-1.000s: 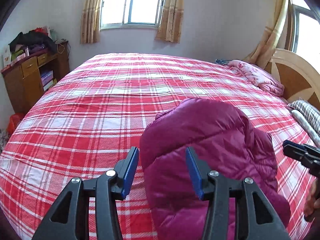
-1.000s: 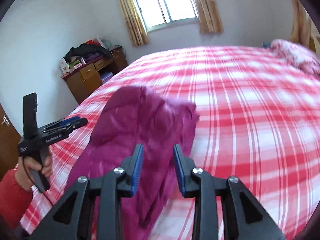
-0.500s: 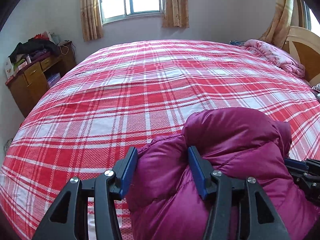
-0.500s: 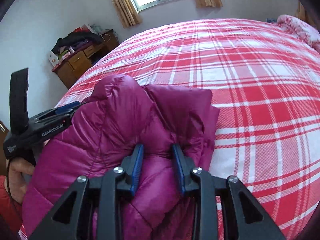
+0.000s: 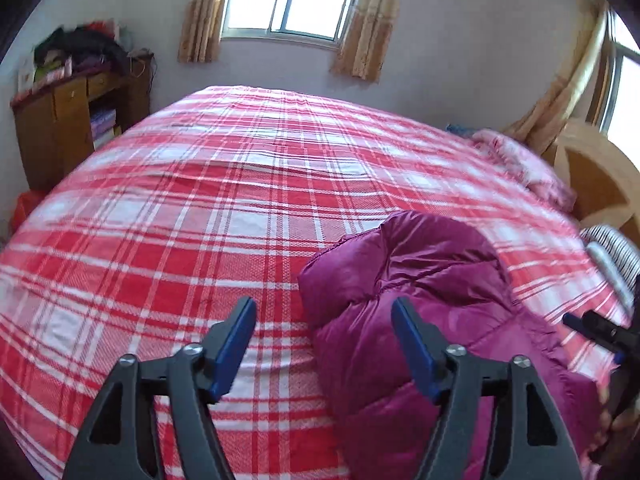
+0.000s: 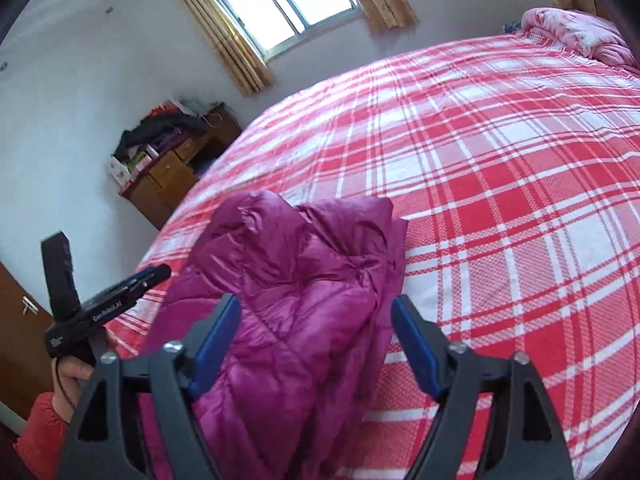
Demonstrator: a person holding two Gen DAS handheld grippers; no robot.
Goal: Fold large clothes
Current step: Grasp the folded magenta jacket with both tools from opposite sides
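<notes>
A magenta padded jacket (image 5: 424,304) lies folded in a puffy bundle on the red and white plaid bed (image 5: 224,208), near its front edge. My left gripper (image 5: 324,320) is open and empty, just above the jacket's left edge. In the right wrist view the jacket (image 6: 296,280) lies ahead and below. My right gripper (image 6: 316,320) is open and empty above the jacket's near part. The left gripper also shows at the left of the right wrist view (image 6: 120,292), held in a hand. Part of the right gripper shows at the right edge of the left wrist view (image 5: 600,332).
A pink quilt (image 5: 524,168) and a wooden headboard (image 5: 596,184) are at the bed's right end. A striped pillow (image 5: 616,252) lies beside them. A wooden cabinet (image 5: 68,120) piled with clothes stands by the far left wall. A window with curtains (image 5: 292,0) is behind the bed.
Both grippers have opened wider and drawn back from the jacket. The right gripper was pressed on the jacket half a second ago and is now clear of it. The jacket rests folded on the bed.
</notes>
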